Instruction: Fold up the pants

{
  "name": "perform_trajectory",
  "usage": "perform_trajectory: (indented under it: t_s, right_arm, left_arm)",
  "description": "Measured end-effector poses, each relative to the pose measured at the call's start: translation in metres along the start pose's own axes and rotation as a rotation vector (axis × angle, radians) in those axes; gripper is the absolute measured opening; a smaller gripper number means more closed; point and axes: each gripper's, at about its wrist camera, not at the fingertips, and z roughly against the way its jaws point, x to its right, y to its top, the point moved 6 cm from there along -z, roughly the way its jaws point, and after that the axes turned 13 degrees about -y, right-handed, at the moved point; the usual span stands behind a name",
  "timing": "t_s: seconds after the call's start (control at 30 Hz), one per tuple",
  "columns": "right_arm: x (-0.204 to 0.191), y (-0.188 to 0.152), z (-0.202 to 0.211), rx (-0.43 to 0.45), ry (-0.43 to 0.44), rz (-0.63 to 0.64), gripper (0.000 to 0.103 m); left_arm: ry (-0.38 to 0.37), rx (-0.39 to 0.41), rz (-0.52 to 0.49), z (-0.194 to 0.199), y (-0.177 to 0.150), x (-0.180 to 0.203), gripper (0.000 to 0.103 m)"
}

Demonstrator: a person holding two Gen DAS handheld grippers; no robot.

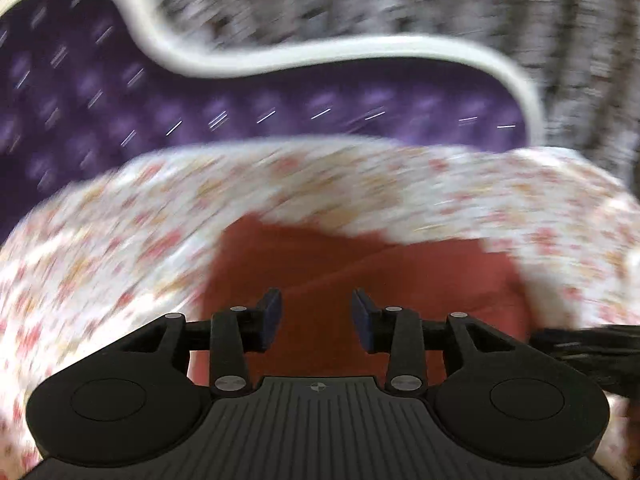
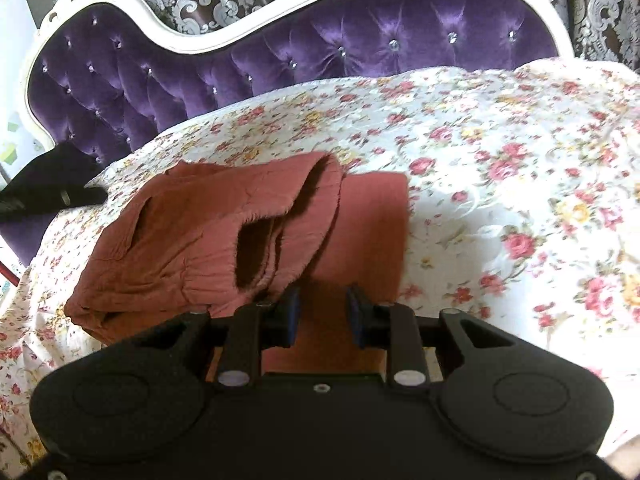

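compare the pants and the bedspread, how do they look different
The pants are plain rust red; the bedspread is white with pink and yellow flowers. The pants lie bunched and partly folded, with a leg opening gaping; the bedspread is spread out nearly flat. The pants cover only a small patch; the bedspread covers the whole seat. Both are soft cloth.

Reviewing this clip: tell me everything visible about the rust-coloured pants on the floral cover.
The pants are rust-brown, of soft, wrinkled cloth with a fuzzy lining showing at an opening. They lie bunched and partly folded on the floral cover, a flatter layer reaching right beneath the crumpled part. The right gripper hovers open over their near edge, gripping nothing. In the blurred left wrist view, the open left gripper is above them too.
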Motion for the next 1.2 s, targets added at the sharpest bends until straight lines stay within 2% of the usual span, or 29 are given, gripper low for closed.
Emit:
perform_trajectory:
  t_s: [0.1, 0.2, 0.37, 0.5, 0.6, 0.63, 0.67, 0.7, 0.77, 0.87, 0.93, 1.03, 1.2]
  right_arm:
    - [0.006, 0.008, 0.009, 0.033, -0.005, -0.051, 0.052]
    - [0.007, 0.017, 0.015, 0.079, 0.045, -0.128, 0.061]
    - [-0.005, 0.023, -0.002, 0.038, 0.139, -0.218, 0.074]
    - [-0.014, 0.017, -0.027, -0.048, 0.106, -0.209, 0.074]
    - [-0.016, 0.009, -0.035, -0.093, 0.150, -0.241, 0.076]
    - [-0.018, 0.008, -0.035, -0.092, 0.178, -0.244, 0.075]
    - [-0.021, 0.007, -0.037, -0.098, 0.207, -0.236, 0.062]
    - [-0.025, 0.006, -0.040, -0.124, 0.221, -0.226, 0.037]
    - [-0.031, 0.008, -0.038, -0.124, 0.217, -0.212, 0.026]
    - [-0.043, 0.022, -0.015, -0.050, 0.207, -0.143, 0.023]
    - [-0.049, 0.036, 0.003, -0.004, 0.223, -0.127, 0.023]
    - [-0.059, 0.061, 0.023, 0.048, 0.257, -0.123, 0.023]
    - [-0.082, 0.090, 0.035, 0.074, 0.278, -0.089, 0.023]
  left_arm:
    - [0.046, -0.079, 0.083, -0.016, -0.018, -0.032, 0.037]
    - [-0.010, -0.153, 0.107, -0.030, -0.041, -0.035, 0.037]
    - [0.010, -0.132, -0.001, -0.028, -0.055, -0.019, 0.038]
    - [-0.014, -0.117, 0.024, -0.019, -0.056, -0.022, 0.038]
    - [-0.029, -0.088, 0.075, -0.009, -0.056, -0.032, 0.038]
    - [-0.019, -0.075, 0.082, -0.001, -0.059, -0.035, 0.038]
    - [-0.003, -0.066, 0.082, 0.005, -0.061, -0.037, 0.038]
    - [0.020, -0.058, 0.078, 0.011, -0.064, -0.040, 0.038]
    - [0.063, -0.055, 0.065, 0.020, -0.070, -0.045, 0.039]
    - [0.104, -0.048, 0.047, 0.030, -0.078, -0.050, 0.044]
    - [0.113, -0.034, 0.055, 0.036, -0.081, -0.052, 0.051]
    - [0.105, -0.020, 0.070, 0.039, -0.086, -0.051, 0.052]
    - [0.074, -0.012, 0.067, 0.036, -0.094, -0.038, 0.059]
